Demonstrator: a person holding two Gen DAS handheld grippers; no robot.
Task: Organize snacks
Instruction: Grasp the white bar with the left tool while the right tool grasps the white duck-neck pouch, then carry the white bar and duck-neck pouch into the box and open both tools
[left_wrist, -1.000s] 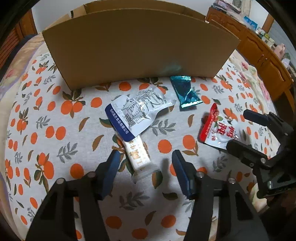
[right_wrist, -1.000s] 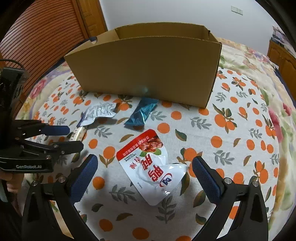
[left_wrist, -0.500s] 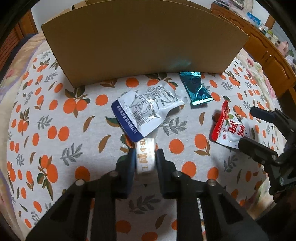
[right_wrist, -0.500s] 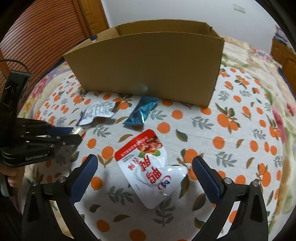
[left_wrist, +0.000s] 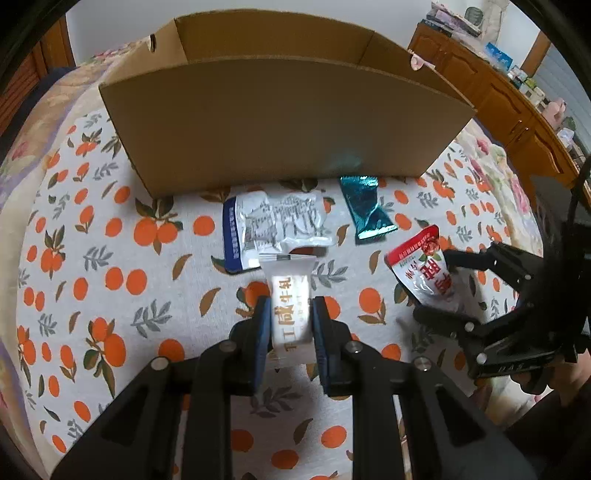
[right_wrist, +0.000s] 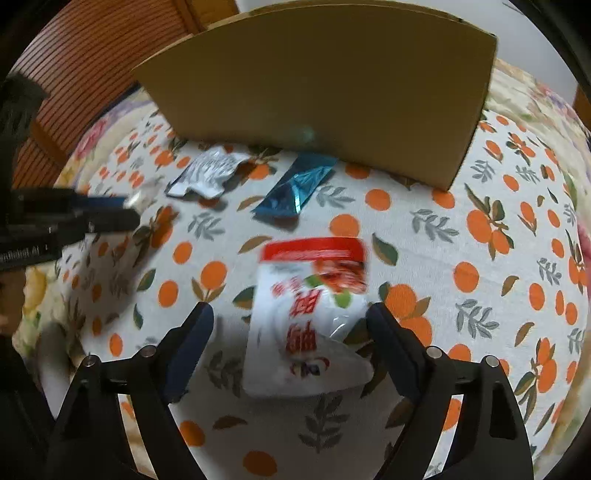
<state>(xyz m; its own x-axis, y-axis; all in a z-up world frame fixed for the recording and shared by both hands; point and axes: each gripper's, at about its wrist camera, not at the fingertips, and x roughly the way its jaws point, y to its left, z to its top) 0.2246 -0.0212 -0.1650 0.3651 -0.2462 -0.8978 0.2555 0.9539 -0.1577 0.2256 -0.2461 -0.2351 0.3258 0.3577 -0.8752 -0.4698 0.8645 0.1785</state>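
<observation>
Left wrist view. Left gripper (left_wrist: 290, 325): jaws pinched a white candy bar (left_wrist: 290, 314) across its width, its far end pointing toward the box (left_wrist: 280, 129), probably so it could be carried there. Beyond it lay a silver pouch (left_wrist: 273, 229) on the orange-print cloth (left_wrist: 92, 258), just before the box's near wall; a teal wrapper (left_wrist: 365, 210) lay to its right, also close to the box. Further right, the right gripper (left_wrist: 439, 284) straddled a red-and-white pouch (left_wrist: 424, 269). The box stood open-topped, likely the place for the snacks.

Right wrist view. Right gripper (right_wrist: 291, 336): jaws spread but closing, the red-and-white pouch (right_wrist: 310, 317) between them; its right edge seemed to meet the right jaw, the left jaw stood clear. The pouch lay flat on the cloth (right_wrist: 480, 258), well short of the box (right_wrist: 325, 85). Left gripper (right_wrist: 107, 212) showed at the left edge, blurred.
</observation>
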